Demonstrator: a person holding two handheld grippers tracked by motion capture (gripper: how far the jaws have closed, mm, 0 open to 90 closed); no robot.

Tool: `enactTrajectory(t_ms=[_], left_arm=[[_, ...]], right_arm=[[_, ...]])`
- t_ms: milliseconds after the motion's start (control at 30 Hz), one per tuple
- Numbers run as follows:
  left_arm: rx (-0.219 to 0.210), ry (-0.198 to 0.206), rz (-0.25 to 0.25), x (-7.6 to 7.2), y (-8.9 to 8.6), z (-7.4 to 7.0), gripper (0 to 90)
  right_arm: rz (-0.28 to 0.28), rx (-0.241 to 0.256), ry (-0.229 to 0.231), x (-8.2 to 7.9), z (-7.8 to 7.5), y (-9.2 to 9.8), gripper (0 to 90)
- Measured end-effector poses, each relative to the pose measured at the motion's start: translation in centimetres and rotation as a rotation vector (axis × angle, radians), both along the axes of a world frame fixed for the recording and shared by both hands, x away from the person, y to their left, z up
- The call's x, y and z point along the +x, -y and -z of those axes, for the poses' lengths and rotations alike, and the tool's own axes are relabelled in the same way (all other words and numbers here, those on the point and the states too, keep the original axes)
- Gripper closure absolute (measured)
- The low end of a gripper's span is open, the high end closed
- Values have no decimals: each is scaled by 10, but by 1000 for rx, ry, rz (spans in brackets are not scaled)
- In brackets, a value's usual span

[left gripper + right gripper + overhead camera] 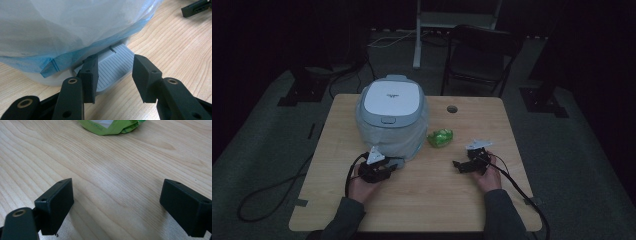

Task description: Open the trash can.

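Two claws work low over the worktop (422, 200). Left claw (113, 75) is spread, its jaws flanking the ribbed grey pedal (112, 67) at the base of the bag-lined bin (392, 117). Green packet (440, 137) lies just right of the bin. Right claw (117, 202) is spread wide, empty, near the packet.

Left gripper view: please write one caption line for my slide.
Open left gripper poised around the ribbed grey pedal of a bin lined with a blue bag.
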State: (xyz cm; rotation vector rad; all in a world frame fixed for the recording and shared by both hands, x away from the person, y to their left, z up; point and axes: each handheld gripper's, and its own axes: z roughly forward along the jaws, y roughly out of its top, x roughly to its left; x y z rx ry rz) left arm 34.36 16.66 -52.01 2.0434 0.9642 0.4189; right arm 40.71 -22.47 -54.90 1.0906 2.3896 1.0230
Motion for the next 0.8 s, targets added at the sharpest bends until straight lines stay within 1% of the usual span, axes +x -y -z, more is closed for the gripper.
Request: enactTrajectory(t_ms=[100,433,567,600,633,667,700,800], left_arm=[[5,-1,2,0,0,0,567],[-1,2,3,-1,-1,-2,567],[7,3,8,-1,0,-1,577],[7,3,8,-1,0,-1,589],[17,7,9,-1,0,-2,612],[20,15,9,-2,1,-2,628],[25,24,9,-2,1,-2,667],[38,43,2,-3,2,-4,838]], right_arm=[[0,0,0,0,0,0,109],[0,0,0,0,0,0,109],[0,0,0,0,0,0,109],[0,0,0,0,0,0,109],[0,0,0,0,0,0,109],[0,0,0,0,0,0,109],[0,0,0,0,0,0,109],[0,0,0,0,0,0,110]])
